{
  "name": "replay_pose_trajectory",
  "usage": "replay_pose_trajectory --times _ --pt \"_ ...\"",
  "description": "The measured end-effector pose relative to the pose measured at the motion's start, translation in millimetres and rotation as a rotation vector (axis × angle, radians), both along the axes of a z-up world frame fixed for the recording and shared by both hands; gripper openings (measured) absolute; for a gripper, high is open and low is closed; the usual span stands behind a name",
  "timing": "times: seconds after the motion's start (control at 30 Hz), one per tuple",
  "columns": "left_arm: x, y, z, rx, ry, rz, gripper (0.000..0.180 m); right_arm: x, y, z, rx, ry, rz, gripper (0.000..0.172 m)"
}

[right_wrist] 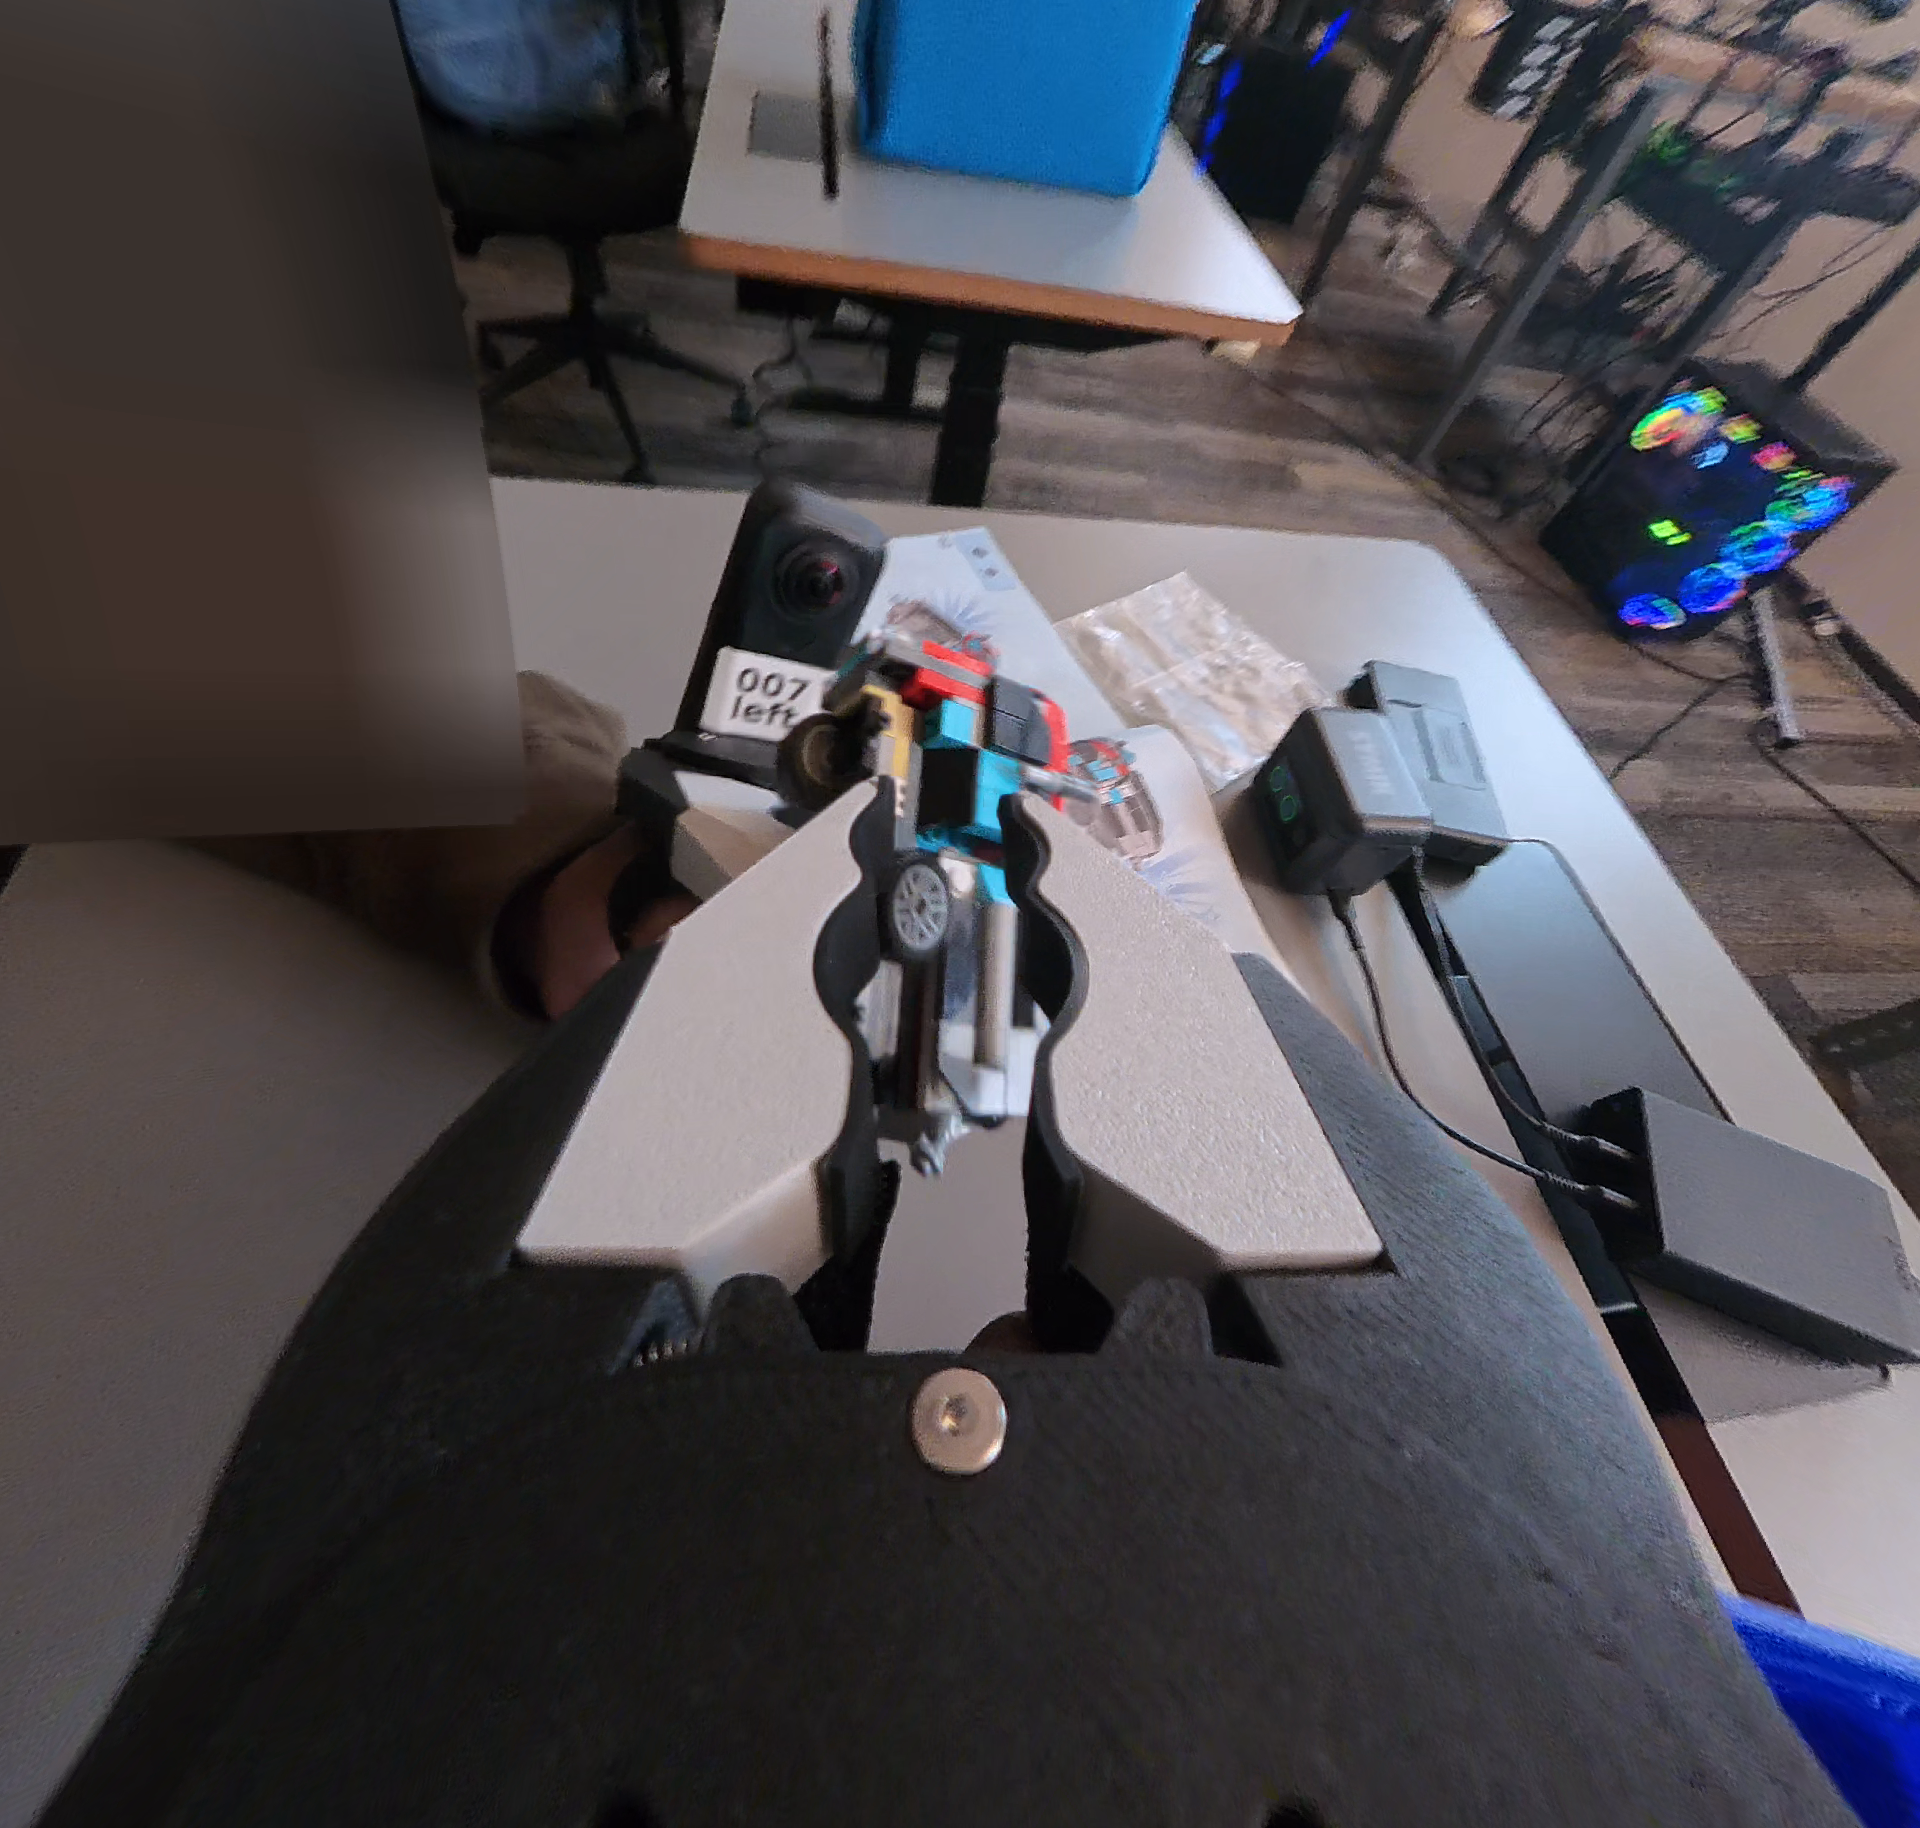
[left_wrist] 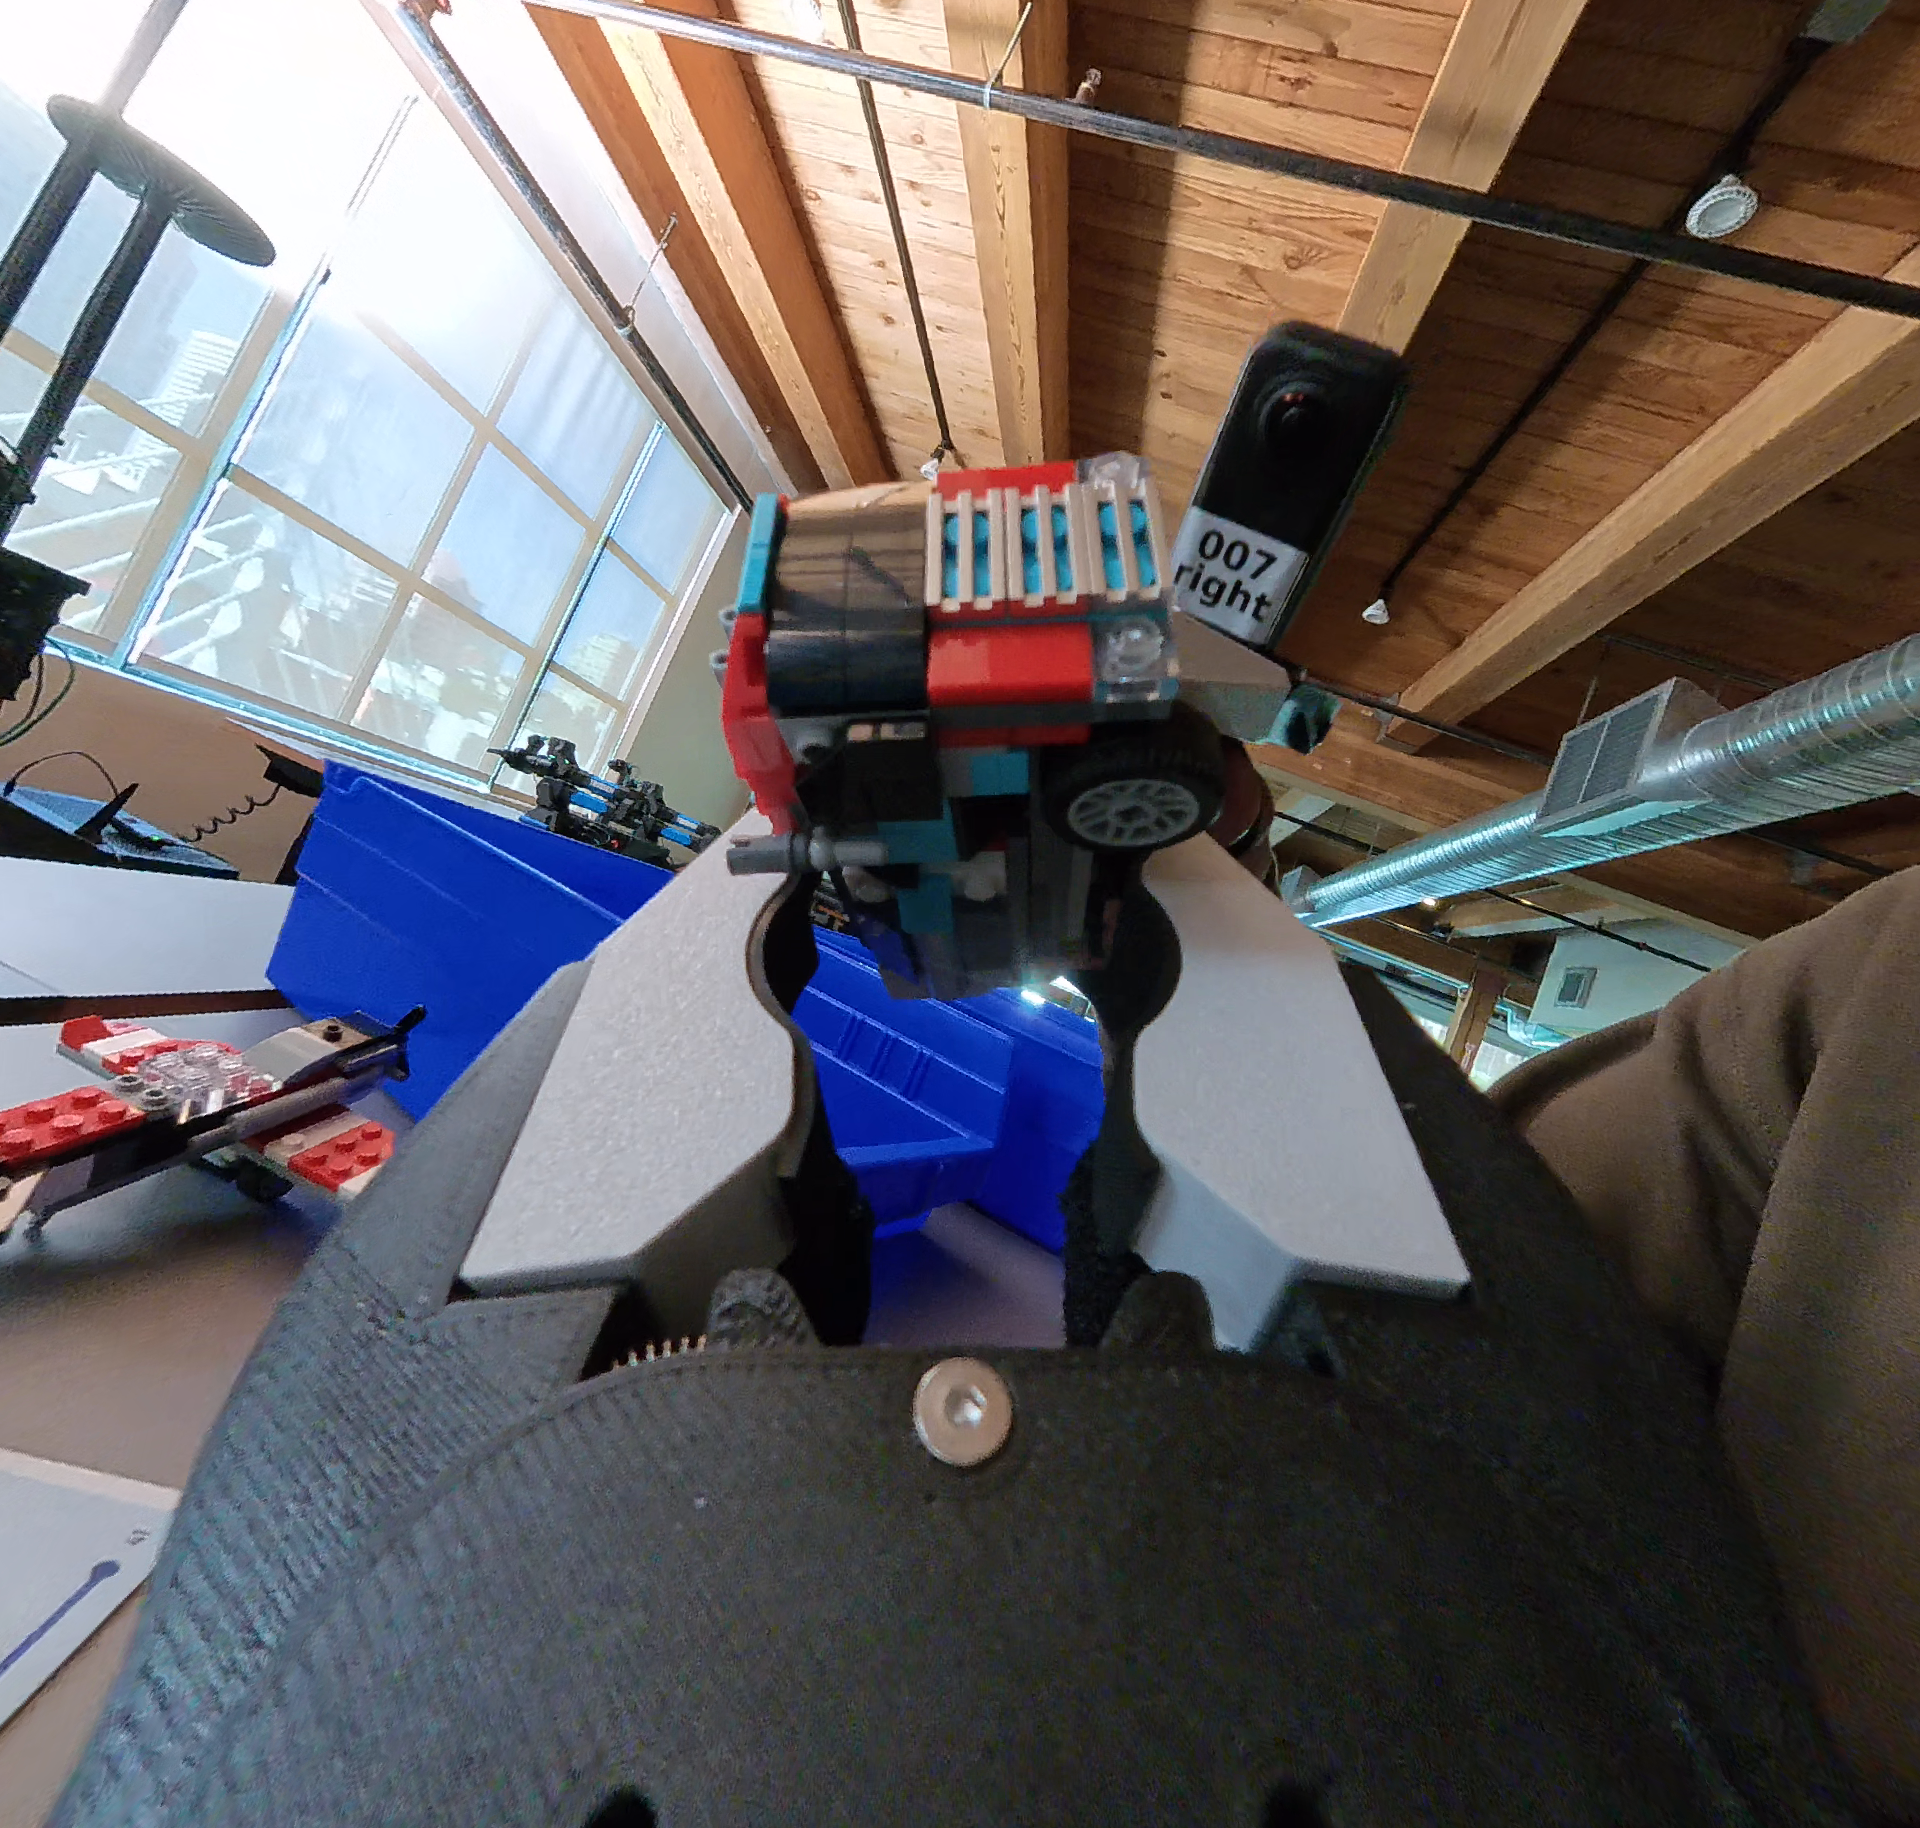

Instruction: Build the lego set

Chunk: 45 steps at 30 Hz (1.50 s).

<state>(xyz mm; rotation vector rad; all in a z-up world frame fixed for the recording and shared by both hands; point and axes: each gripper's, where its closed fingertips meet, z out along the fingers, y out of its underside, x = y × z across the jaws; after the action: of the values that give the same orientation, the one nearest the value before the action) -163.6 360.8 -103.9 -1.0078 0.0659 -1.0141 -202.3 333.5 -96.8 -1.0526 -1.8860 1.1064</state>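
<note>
Right wrist view — our right gripper (right_wrist: 940, 843) clamps the brick-built toy truck (right_wrist: 940, 770) above the grey table (right_wrist: 1403, 615) | left gripper (left_wrist: 951, 885) grips the same truck, pads against it — blue bin (left_wrist: 468, 905) behind.

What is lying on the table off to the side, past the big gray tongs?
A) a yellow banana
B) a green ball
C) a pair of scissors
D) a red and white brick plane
D: in the left wrist view, a red and white brick plane lies on the gray table beside the blue bin; no banana, ball or scissors shows anywhere.
</note>
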Motion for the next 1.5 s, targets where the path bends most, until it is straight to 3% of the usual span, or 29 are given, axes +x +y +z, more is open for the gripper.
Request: replay_pose_trajectory --times 0.17,0.33,0.67,0.87,1.13,1.5 --pt "-5 0 -2 -0.011 -0.019 0.004 0.057 13 22 17 -0.065 0.111 -0.107 0.021" --pt "-3 -1 0 0.006 -0.033 -0.022 0.057 36 33 17 -0.126 0.103 -0.148 0.021" --pt "14 -13 7 0.062 -0.013 -0.128 0.057 47 -8 -1 -0.074 0.015 0.099 0.021" --pt "23 -29 17 0.137 -0.070 -0.282 0.057 56 -25 13 -0.014 0.065 0.225 0.022" --pt "42 -53 25 0.213 -0.078 -0.499 0.057 62 -41 22 0.027 0.063 0.327 0.024" --pt "57 -61 23 0.211 -0.035 -0.593 0.057 77 -54 21 0.041 0.052 0.409 0.026"
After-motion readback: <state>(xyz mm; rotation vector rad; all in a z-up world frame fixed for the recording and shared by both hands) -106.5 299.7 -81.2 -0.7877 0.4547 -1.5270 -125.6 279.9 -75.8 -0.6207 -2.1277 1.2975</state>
